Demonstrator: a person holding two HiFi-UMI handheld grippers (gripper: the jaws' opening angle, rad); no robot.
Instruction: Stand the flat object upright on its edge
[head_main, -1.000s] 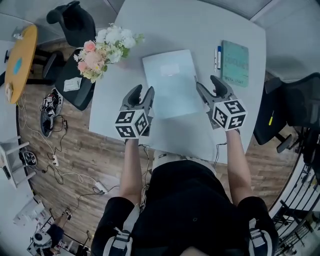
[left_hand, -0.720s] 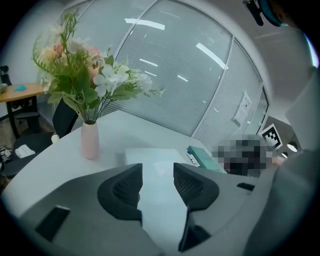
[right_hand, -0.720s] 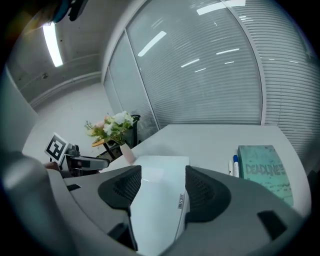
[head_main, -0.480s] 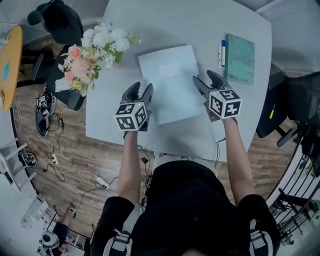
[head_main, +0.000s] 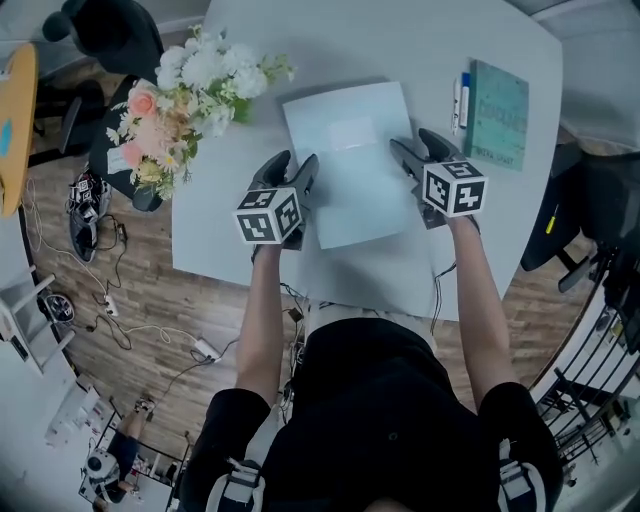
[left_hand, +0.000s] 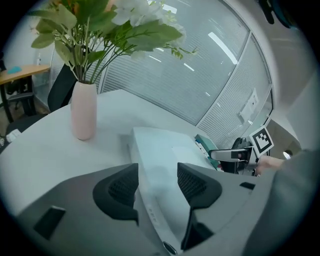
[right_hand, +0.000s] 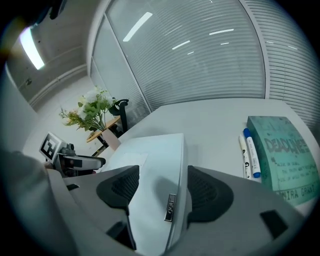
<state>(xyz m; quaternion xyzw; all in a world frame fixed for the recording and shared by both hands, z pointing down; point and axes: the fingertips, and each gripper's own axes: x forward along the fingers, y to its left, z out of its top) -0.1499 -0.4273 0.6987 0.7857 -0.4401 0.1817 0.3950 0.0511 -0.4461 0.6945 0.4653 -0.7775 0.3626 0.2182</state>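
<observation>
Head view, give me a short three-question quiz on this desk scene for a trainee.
1. True or false: the pale blue case already stands upright on its edge.
2. What lies beside the green book? A markers; B scissors; C a cup.
3. Fill in: the left gripper and right gripper are both ____.
Key: 1 false, it lies flat. 2 A. 3 open; their jaws have just been opening, each astride a side edge of the case.
</observation>
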